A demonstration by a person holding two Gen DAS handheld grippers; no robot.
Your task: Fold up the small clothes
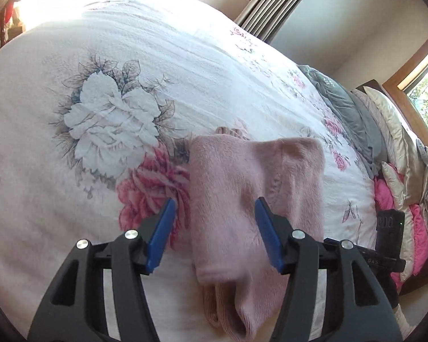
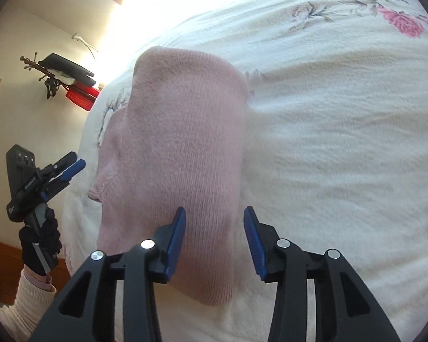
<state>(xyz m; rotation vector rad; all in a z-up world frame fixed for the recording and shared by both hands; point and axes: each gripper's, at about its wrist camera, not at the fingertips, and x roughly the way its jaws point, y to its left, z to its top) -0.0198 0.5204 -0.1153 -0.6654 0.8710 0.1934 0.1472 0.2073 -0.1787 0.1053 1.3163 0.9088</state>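
The pink sock (image 1: pixel 242 199) lay folded on the flowered bedspread (image 1: pixel 71 171), near the bed's edge. The left gripper (image 1: pixel 214 233) hovered just above it, blue fingers (image 1: pixel 161 233) spread wide, grasping nothing. The right gripper (image 2: pixel 214 242) hung over the same sock (image 2: pixel 179 148), its jaws parted too, empty. A gloved hand (image 2: pixel 40 245) held the left tool off the bedside.
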